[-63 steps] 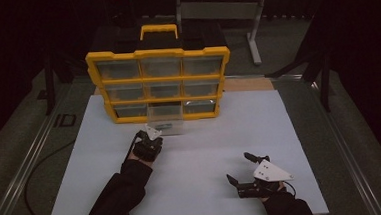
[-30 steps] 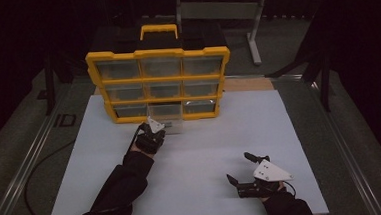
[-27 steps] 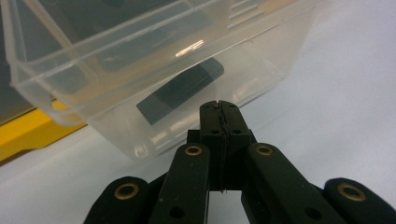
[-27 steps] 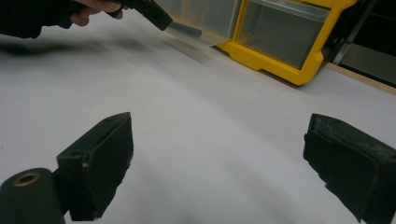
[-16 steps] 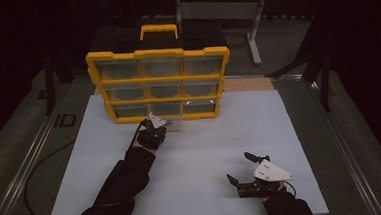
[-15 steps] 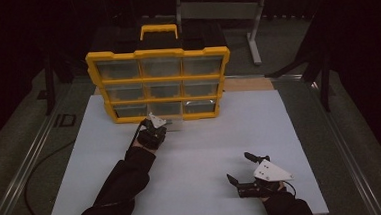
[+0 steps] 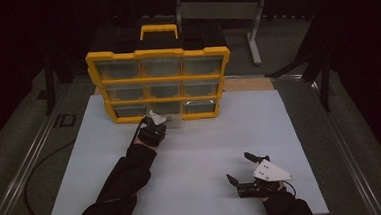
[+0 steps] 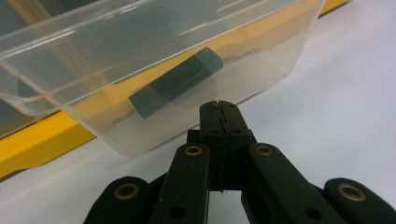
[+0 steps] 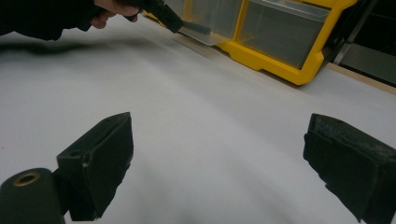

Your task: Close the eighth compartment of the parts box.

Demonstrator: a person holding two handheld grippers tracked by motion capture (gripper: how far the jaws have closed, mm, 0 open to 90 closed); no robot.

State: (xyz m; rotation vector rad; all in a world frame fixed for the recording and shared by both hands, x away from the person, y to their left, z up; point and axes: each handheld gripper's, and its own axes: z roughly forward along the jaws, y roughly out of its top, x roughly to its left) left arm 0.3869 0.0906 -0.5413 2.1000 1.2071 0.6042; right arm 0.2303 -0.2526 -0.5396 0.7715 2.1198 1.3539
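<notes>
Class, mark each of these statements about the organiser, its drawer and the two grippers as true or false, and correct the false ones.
1. The left gripper has its jaws shut at the front of the clear drawer. True.
2. The right gripper is shut on a screw. False: its jaws stand open, with nothing between them.
3. A dark block lies inside the clear drawer. True.
4. The organiser has a red frame. False: it is yellow.
5. The right gripper rests against the organiser. False: it stays apart, near the front of the white table.
</notes>
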